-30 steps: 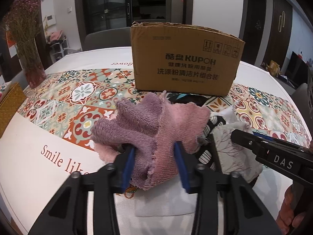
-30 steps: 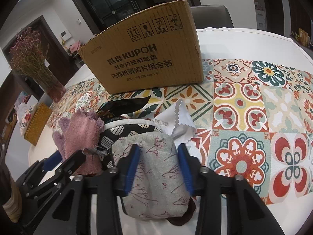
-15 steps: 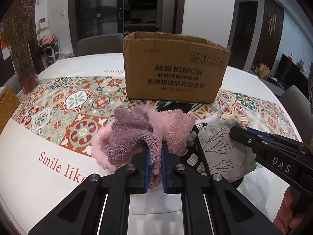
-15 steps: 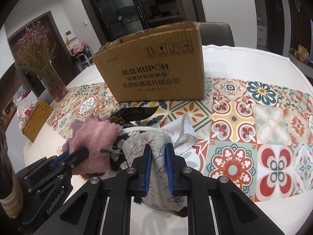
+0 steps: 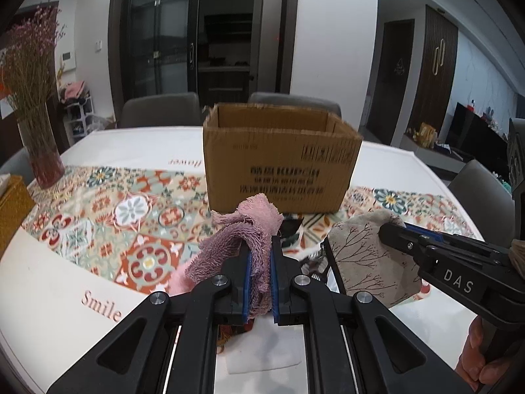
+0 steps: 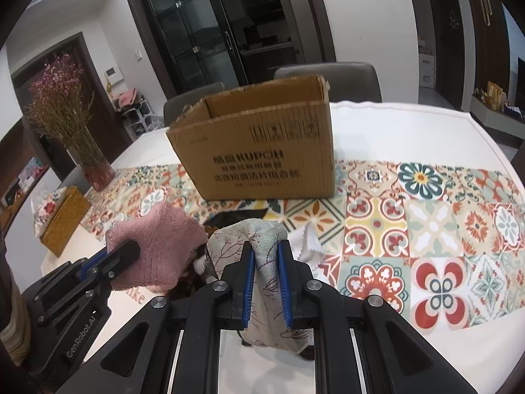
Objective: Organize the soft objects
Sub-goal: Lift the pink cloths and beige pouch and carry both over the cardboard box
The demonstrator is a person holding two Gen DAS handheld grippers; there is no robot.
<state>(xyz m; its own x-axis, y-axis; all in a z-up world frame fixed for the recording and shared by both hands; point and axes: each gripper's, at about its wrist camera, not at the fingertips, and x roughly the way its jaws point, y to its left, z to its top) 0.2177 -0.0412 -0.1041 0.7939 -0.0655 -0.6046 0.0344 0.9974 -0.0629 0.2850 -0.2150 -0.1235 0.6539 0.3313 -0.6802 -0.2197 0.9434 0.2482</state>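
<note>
My left gripper (image 5: pixel 260 252) is shut on a pink fluffy towel (image 5: pixel 244 229) and holds it above the table. The towel also shows in the right wrist view (image 6: pixel 157 246). My right gripper (image 6: pixel 265 256) is shut on a beige cloth pouch with a twig print (image 6: pixel 249 239), also lifted; the pouch shows in the left wrist view (image 5: pixel 364 259). An open cardboard box (image 5: pixel 282 157) stands upright beyond both grippers, its top open, also in the right wrist view (image 6: pixel 259 147). More dark and white cloths (image 6: pixel 308 243) lie on the table under the grippers.
A patterned runner (image 6: pixel 426 223) covers the white table (image 5: pixel 39 295). A vase of dried flowers (image 5: pixel 36 105) and a yellow woven box (image 5: pixel 13 207) stand at the left. Grey chairs (image 5: pixel 160 111) stand behind the table.
Both grippers closed on their cloths, then lifted them off the table. The box's open top has come into view.
</note>
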